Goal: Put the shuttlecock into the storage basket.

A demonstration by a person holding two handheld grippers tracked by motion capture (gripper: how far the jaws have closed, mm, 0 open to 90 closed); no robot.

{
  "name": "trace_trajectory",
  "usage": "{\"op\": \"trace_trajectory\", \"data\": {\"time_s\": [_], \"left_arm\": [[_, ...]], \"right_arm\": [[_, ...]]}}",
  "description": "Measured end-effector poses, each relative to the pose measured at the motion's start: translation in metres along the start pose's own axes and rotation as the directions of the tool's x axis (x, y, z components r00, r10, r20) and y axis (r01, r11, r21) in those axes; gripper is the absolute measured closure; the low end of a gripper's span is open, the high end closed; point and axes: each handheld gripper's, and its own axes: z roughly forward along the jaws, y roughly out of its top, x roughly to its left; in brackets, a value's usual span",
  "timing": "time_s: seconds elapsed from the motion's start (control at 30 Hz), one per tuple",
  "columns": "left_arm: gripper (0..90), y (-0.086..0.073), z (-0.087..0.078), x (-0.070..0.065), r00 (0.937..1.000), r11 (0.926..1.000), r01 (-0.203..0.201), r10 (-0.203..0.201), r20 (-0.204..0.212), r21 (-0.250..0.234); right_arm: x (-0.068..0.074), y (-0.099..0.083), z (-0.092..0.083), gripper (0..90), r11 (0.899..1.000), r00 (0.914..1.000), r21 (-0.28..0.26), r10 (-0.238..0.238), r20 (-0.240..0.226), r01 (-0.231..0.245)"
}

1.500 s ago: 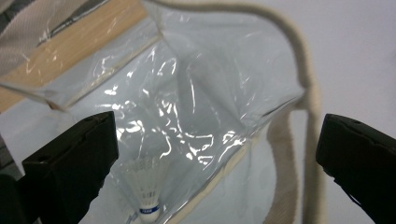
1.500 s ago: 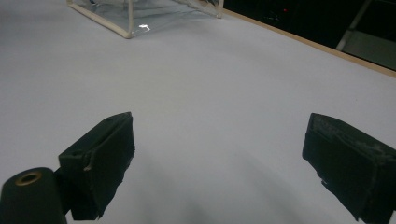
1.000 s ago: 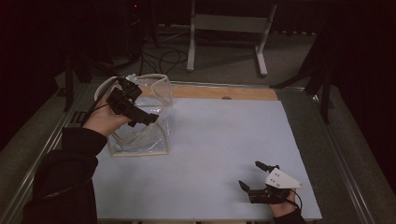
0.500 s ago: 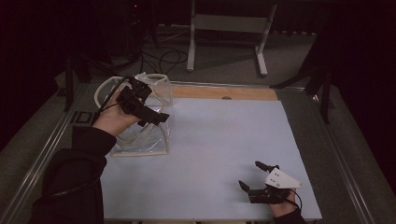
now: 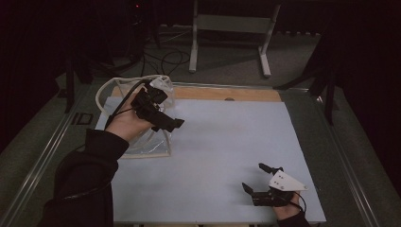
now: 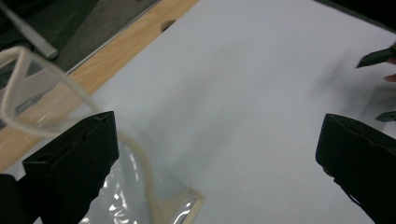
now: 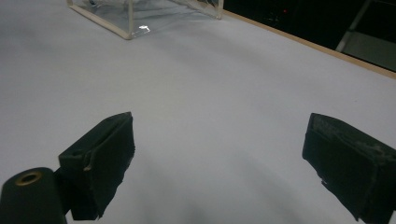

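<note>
A clear plastic bag point(image 5: 150, 143) with cream trim and a looped cream handle point(image 5: 105, 90) stands at the table's left. A hand holds my left gripper point(image 5: 166, 121) above the bag's right side, pointing toward the table's middle. In the left gripper view its jaws stand wide open around nothing point(image 6: 215, 140), with the bag's handle point(image 6: 25, 88) and clear wall point(image 6: 135, 186) below the left jaw. My right gripper point(image 5: 253, 177) rests low near the front right edge, open and empty point(image 7: 219, 149). The bag point(image 7: 140, 14) lies far ahead of it.
A pale sheet point(image 5: 227, 142) covers the table, with a wooden strip point(image 5: 227, 93) along the far edge. On the floor behind stand a grey metal frame point(image 5: 231, 23) and some cables point(image 5: 165, 59). The right gripper's jaw tips point(image 6: 377, 56) appear far off in the left gripper view.
My left gripper has swung from over the bag's top toward its right side and now points at the table's middle. The right gripper has stayed put.
</note>
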Motion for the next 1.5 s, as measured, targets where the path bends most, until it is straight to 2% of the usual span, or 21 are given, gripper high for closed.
{"op": "trace_trajectory", "data": {"time_s": [0.3,0.57,0.63,0.67,0.83,1.1,1.27,1.5], "left_arm": [[0.0,0.006,0.007,-0.020,0.9966,0.9977,-0.064,0.065,0.050,-0.023],[0.0,0.009,0.017,-0.039,0.9858,0.9899,-0.138,0.140,0.093,-0.032],[0.0,0.009,0.017,-0.039,0.9858,0.9899,-0.138,0.140,0.093,-0.032],[0.1,0.009,0.023,-0.046,0.9821,0.9868,-0.158,0.161,0.098,-0.037],[0.1,0.004,0.032,-0.052,0.9767,0.9846,-0.171,0.174,0.126,-0.037],[0.0,-0.014,0.053,-0.060,0.9693,0.9839,-0.176,0.179,0.169,-0.031],[0.0,-0.027,0.062,-0.062,0.9664,0.9828,-0.180,0.184,0.179,-0.042],[0.0,-0.047,0.070,-0.063,0.9658,0.9843,-0.170,0.176,0.191,-0.046]], "right_arm": [[0.000,0.000,0.000,9.1,1.000,1.0000,0.000,0.000,-0.002,0.000],[0.000,0.000,0.000,9.1,1.000,1.0000,-0.002,0.002,-0.001,-0.002],[0.000,0.000,0.000,9.1,1.000,1.0000,-0.001,0.003,-0.002,-0.003],[0.000,0.000,0.000,9.1,1.000,1.0000,0.000,0.001,-0.002,-0.001],[-0.001,0.000,-0.001,9.1,1.000,1.0000,-0.003,0.001,-0.001,-0.001],[-0.001,0.000,-0.001,9.0,1.000,1.0000,-0.005,-0.001,-0.002,0.001],[-0.001,0.000,-0.001,9.1,1.000,1.0000,-0.005,-0.005,-0.001,0.005],[-0.001,0.000,-0.001,9.1,1.000,0.9999,-0.004,-0.010,-0.002,0.010]]}}
